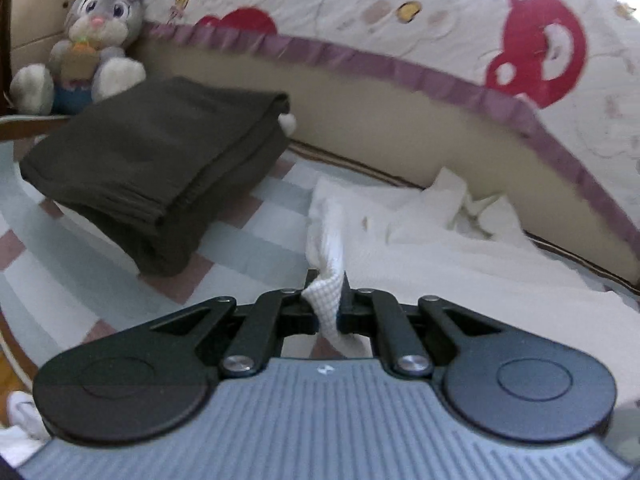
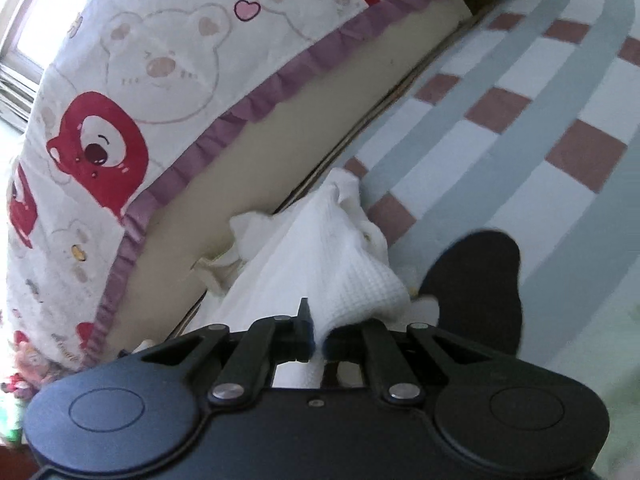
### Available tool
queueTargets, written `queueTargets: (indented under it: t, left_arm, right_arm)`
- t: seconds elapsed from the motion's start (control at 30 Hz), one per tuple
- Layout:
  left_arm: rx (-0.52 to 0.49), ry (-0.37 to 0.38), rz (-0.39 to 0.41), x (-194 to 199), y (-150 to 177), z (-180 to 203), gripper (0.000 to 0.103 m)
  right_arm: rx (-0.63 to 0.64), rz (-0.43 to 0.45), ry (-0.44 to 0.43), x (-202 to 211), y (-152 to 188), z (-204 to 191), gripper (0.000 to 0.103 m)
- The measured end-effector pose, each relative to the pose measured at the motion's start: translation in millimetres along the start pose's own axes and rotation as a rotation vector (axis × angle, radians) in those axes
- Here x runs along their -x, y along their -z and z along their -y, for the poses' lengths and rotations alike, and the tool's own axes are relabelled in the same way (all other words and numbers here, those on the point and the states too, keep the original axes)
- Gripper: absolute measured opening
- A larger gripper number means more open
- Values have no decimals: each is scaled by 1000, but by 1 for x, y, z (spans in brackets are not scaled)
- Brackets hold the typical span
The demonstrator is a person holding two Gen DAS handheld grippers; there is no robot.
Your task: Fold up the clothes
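Observation:
A white waffle-knit garment (image 1: 460,256) lies crumpled on the checked bed cover (image 1: 256,240), against the bed's side. My left gripper (image 1: 327,300) is shut on a twisted corner of it, which runs up from the jaws. In the right wrist view the same white garment (image 2: 332,264) bunches in front of my right gripper (image 2: 318,332), which is shut on its edge. A folded dark olive garment (image 1: 160,152) sits at the left on the bed cover.
A white quilt with red bears and a purple frill (image 1: 400,32) hangs over a beige bed side (image 1: 360,120) behind the clothes. A grey plush rabbit (image 1: 92,40) sits at the far left. A black rounded object (image 2: 476,288) lies right of the garment.

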State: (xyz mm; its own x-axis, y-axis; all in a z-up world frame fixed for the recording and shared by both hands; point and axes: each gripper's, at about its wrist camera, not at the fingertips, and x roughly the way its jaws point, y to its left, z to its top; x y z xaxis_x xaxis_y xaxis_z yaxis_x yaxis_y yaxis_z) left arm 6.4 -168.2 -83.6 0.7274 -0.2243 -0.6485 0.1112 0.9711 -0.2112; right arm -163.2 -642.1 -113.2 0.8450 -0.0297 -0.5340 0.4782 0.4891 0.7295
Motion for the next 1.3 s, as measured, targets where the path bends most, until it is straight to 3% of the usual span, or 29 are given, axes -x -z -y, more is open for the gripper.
queueTargets:
  t: [0.1,0.2,0.3,0.5,0.6,0.7,0.93,1.2,1.3]
  left_arm:
    - [-9,4,-37,21,7,-7,6]
    - [-19,8,-75,42,14,-14,6]
    - [2,9,-123,37,24,-21,6]
    - [-126,13,-5,59,11,-4,6]
    - [-252,24,78,89,-5,5,6]
    - [-180,69,25,105,-20,-4,6]
    - [-141,75,-140,85,15,-16,6]
    - [-52,84,-102,54,-15,-21,6]
    - [-35,60,-102,26,-36,-12,7]
  right_arm:
    - [47,-52,-17,35,0,-14,6]
    - [78,-89,24,58,6,-10,6]
    - [55,-142,105,47,15,11,7]
    - [143,-119,92,59,15,-1,6]
    - [174,-107,100,71,13,-3,6]
    - [204,-95,107,82,11,-5,6]
    - [262,-69,118,102,4,-11,6]
    - [229,-64,76,63,-25,-21,6]
    - [216,-62,60,49,-37,-25,6]
